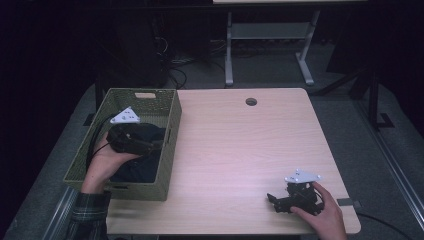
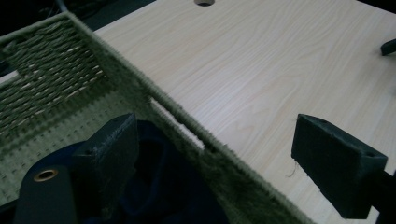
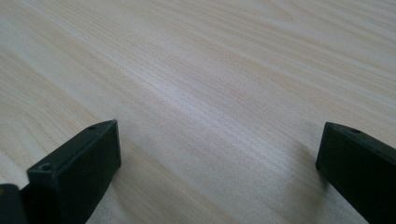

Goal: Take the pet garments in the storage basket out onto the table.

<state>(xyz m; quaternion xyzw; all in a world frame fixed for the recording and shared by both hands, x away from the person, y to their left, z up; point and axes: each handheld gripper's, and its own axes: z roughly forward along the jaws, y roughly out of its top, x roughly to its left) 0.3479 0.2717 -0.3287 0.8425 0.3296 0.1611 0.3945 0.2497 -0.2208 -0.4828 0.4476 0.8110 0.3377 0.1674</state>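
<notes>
We see the left gripper (image 1: pixel 150 146) inside the green woven basket (image 1: pixel 172 107) at 9 o'clock on the table (image 1: pixel 240 150). Its jaws are spread wide and grasp nothing; in the left gripper view they straddle the basket's side wall (image 2: pixel 187 135), one jaw inside, one over the wood. A dark blue cloth (image 1: pixel 137 167) lies in the basket, right under that gripper. The right gripper (image 1: pixel 274 200) rests at 5 o'clock near the table's front edge, well apart from the basket, jaws also released wide over bare wood.
</notes>
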